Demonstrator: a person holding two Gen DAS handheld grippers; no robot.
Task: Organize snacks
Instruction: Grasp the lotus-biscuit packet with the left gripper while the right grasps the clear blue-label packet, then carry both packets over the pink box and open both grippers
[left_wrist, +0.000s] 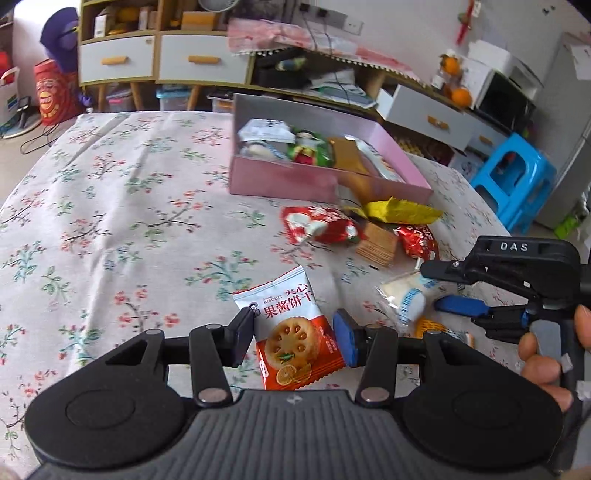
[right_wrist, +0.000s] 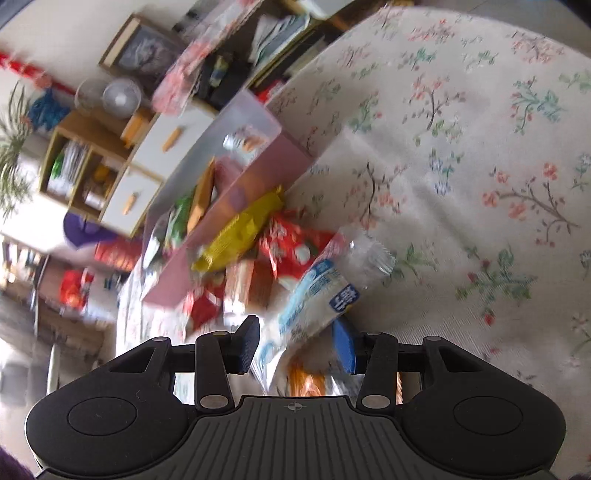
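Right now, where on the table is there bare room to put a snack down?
Bare tablecloth lies left of the pink box. It is crowded in front of the box, around the yellow packet and red packets.

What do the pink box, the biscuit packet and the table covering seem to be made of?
Pink box: probably cardboard with a smooth, slightly satiny finish; the walls are thin, flat and sharp-edged.
Biscuit packet: glossy printed plastic film, with crimped zigzag ends and creases.
Tablecloth: woven fabric, matte, with a floral print; folds and a fine weave texture show in the right wrist view.
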